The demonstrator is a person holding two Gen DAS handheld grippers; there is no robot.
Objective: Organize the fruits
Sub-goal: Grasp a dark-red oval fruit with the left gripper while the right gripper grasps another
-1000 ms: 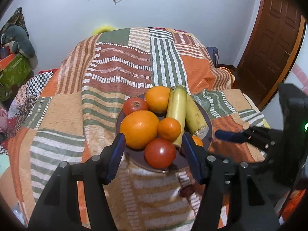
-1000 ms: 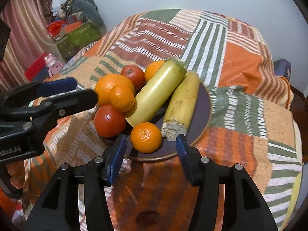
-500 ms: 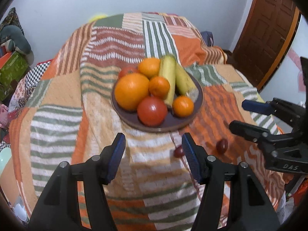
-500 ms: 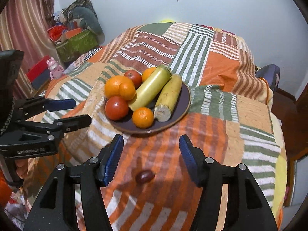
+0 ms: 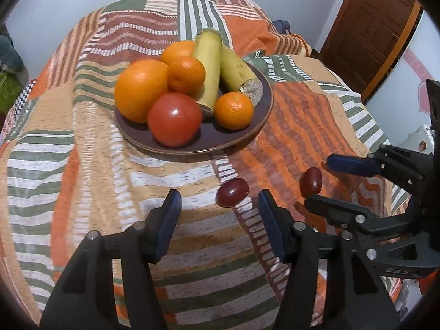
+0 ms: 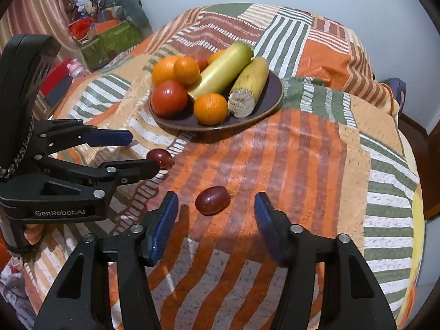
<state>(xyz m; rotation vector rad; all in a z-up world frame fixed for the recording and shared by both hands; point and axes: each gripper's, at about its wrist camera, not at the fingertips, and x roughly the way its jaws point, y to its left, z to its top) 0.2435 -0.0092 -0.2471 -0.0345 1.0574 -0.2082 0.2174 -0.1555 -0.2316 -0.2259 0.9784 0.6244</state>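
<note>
The left hand-held gripper (image 5: 220, 206) is hovering with its jaws spread wide over a striped patchwork cloth (image 5: 82, 165), a dark red grape (image 5: 232, 188) lying just ahead between the blue fingertips (image 5: 172, 206). A second grape (image 5: 310, 182) is sitting between the parted jaws of the right hand-held gripper (image 5: 321, 183). Beyond, a brown plate (image 5: 258, 126) is carrying oranges (image 5: 140, 89), a tomato (image 5: 174, 119) and bananas (image 5: 209, 63).

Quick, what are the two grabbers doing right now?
Left gripper: open, holding nothing.
Right gripper: open, holding nothing.
</note>
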